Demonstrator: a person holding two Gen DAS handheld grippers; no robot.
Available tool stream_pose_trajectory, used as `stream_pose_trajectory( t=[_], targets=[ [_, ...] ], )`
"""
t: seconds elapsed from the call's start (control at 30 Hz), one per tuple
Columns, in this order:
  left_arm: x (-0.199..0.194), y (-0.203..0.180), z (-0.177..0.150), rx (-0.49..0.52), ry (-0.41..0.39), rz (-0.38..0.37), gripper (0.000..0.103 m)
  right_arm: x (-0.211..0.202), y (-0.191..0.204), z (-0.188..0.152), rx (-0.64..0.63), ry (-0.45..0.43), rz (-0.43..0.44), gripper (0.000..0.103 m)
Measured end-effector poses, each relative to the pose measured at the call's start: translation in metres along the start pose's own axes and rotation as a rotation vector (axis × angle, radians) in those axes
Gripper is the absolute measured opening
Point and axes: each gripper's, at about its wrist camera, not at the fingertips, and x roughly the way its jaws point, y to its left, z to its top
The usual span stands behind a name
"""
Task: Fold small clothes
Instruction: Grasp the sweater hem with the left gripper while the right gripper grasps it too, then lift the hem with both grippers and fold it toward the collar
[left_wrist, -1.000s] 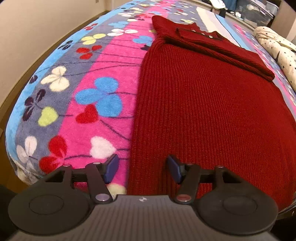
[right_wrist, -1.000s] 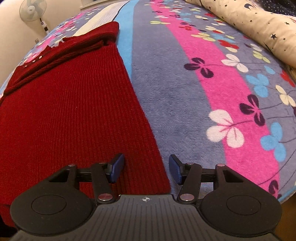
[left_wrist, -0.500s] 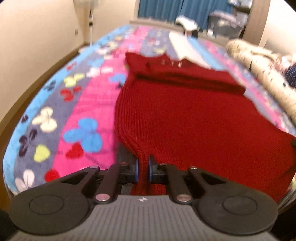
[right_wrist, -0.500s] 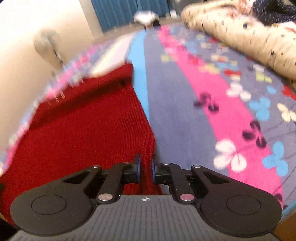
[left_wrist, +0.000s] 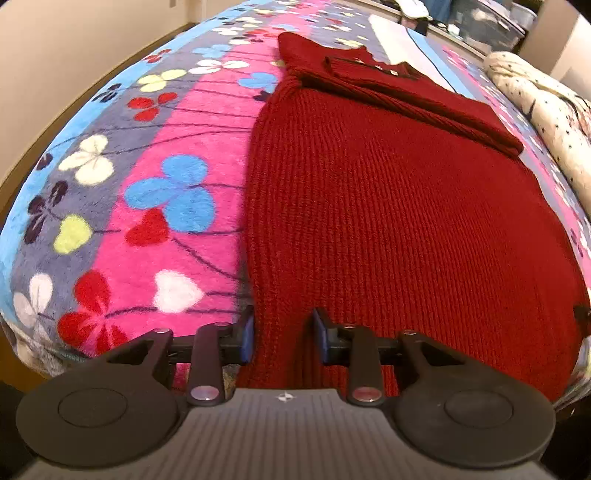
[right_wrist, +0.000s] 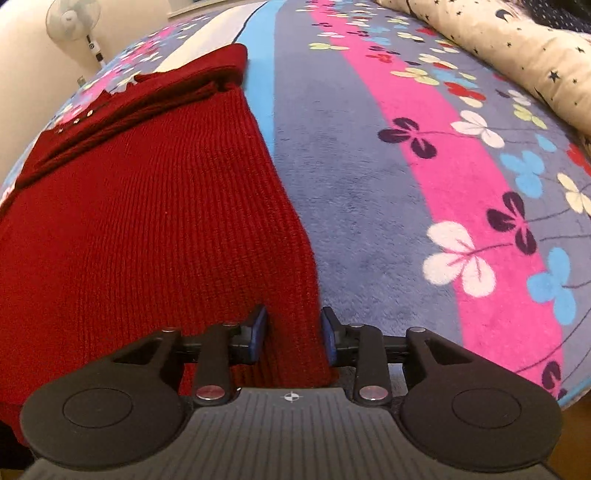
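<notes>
The flowered blanket (left_wrist: 159, 221) is carrying the red knit sweater (left_wrist: 388, 206), which is lying flat with sleeves folded across its chest. The left gripper (left_wrist: 283, 334) is sitting spread, straddling the sweater's near-left hem corner. The right gripper (right_wrist: 294, 334) is likewise sitting spread astride the near-right corner, fingers level, pointing along the garment.

Both tongs (left_wrist: 283, 338) (right_wrist: 294, 341) reopened around sweater (left_wrist: 388, 206) hem

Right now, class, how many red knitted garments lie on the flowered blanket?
1: the red sweater lies flat on the flowered blanket, its near hem corners between the open left gripper and right gripper.
</notes>
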Motion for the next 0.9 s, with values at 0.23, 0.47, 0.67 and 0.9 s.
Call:
stream_pose_trajectory(
  t=[0.23,0.47,0.67,0.9],
  targets=[
    [-0.007,-0.008,-0.002,0.065,-0.057,0.002,0.011,-0.01,0.002,0.001,-0.008,-0.037,0.025,0.012],
    [-0.008,-0.01,0.0,0.059,-0.052,-0.013,0.014,-0.009,-0.001,0.003,0.013,-0.04,0.034,0.012],
    [0.001,-0.006,-0.004,0.059,-0.001,0.013,0.036,-0.002,0.003,-0.001,-0.01,-0.003,-0.016,0.032],
    [-0.001,-0.017,-0.005,0.137,-0.033,0.027,0.013,-0.002,0.006,0.001,-0.024,-0.011,0.01,0.014]
  ],
)
